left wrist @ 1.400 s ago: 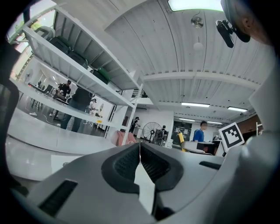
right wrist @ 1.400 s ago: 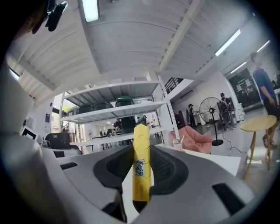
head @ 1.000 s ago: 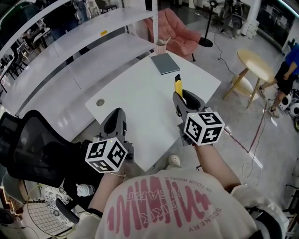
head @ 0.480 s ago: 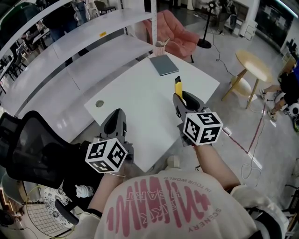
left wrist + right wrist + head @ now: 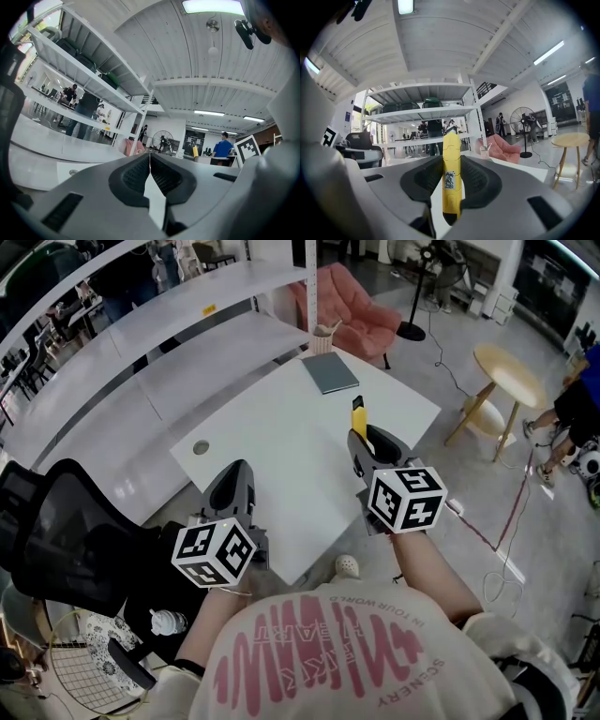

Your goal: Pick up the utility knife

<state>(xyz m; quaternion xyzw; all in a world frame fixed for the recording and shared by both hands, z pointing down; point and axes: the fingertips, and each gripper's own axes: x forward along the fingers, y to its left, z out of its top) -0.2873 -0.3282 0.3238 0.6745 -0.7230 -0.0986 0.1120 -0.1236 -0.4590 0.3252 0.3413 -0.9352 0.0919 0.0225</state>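
Utility knife (image 5: 451,185), yellow, is clamped lengthwise between the pads of the right claw (image 5: 451,161). Its nose projects forward, and it appears lifted off the white worktop (image 5: 272,451). Judgement: the mid-body grip keeps the knife level and secure, and the pickup looks complete. Left claw (image 5: 150,159) is clenched on nothing, idle by the worktop's near edge.

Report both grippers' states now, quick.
Left gripper: closed, nothing between its jaws.
Right gripper: closed on the yellow utility knife, held clear of the table.
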